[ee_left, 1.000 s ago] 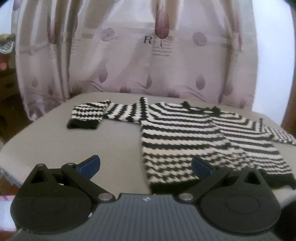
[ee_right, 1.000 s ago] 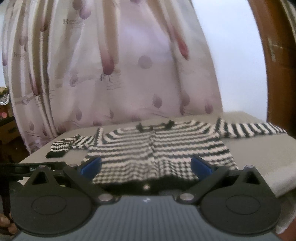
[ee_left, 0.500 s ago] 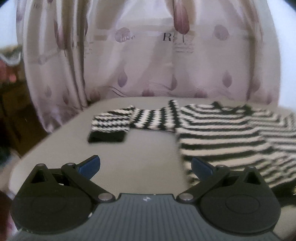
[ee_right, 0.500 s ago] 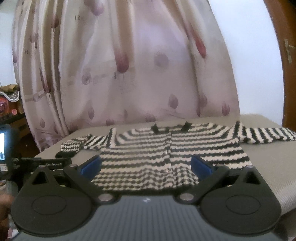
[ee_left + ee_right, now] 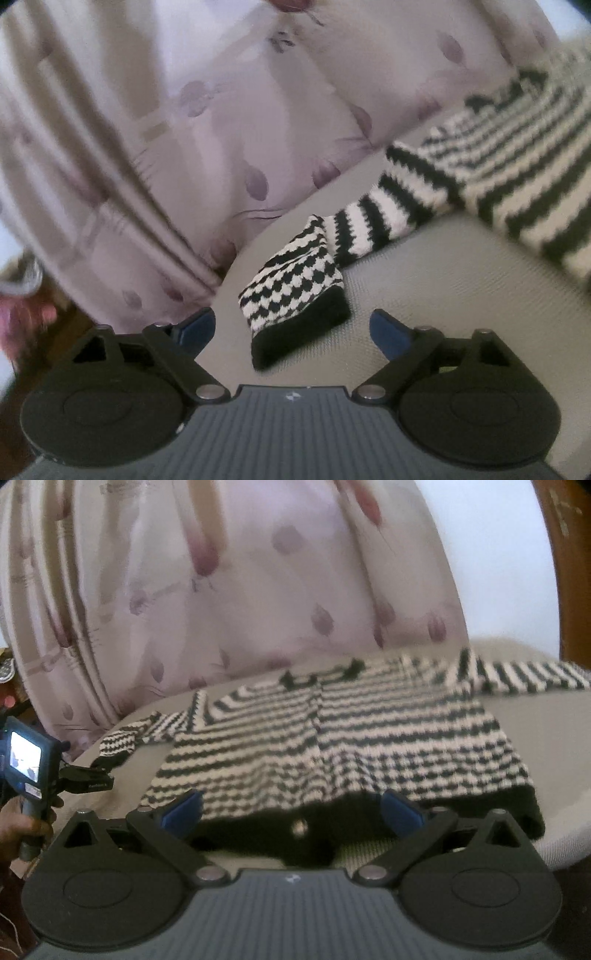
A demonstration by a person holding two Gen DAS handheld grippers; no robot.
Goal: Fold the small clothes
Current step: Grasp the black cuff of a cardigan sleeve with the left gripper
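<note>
A floral curtain (image 5: pixel 229 590) hangs behind the grey desk (image 5: pixel 443 280), on which the striped sweater (image 5: pixel 332 746) lies flat, sleeves spread. The left tongs (image 5: pixel 291 330), just narrowing yet still apart, frame the sleeve's black cuff (image 5: pixel 301 338). The right tongs (image 5: pixel 291 810) stand apart, empty, at the sweater's black hem (image 5: pixel 461 805).
</note>
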